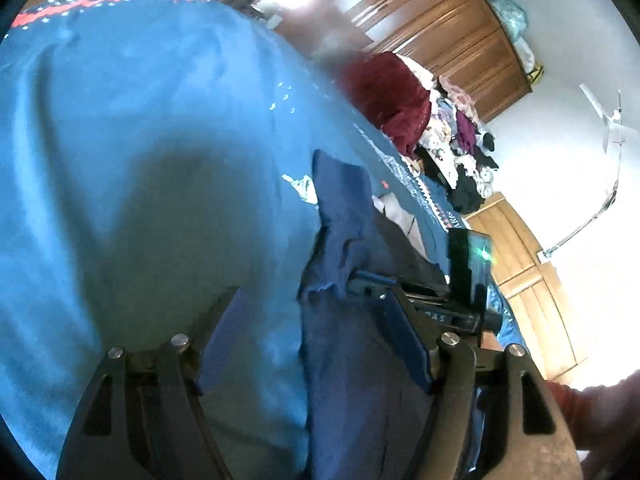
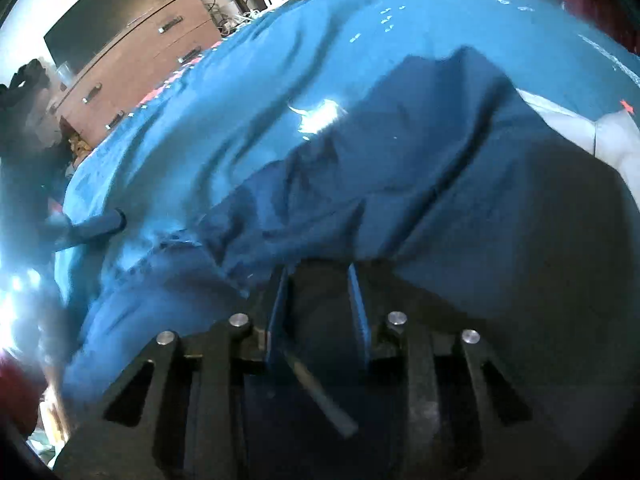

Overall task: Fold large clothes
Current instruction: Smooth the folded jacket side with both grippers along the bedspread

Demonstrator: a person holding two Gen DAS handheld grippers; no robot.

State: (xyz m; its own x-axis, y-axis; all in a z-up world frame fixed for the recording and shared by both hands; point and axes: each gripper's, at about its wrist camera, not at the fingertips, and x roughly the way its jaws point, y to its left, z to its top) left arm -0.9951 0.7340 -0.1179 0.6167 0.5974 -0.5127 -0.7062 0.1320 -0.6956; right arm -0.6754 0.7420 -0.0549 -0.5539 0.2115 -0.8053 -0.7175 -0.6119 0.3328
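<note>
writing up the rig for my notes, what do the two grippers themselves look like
Both grippers, left and right, are matte black linkage frames with triangular cutouts and round silver pivot pins, carrying flat blue finger pads. A red sleeve shows by the left one.
</note>
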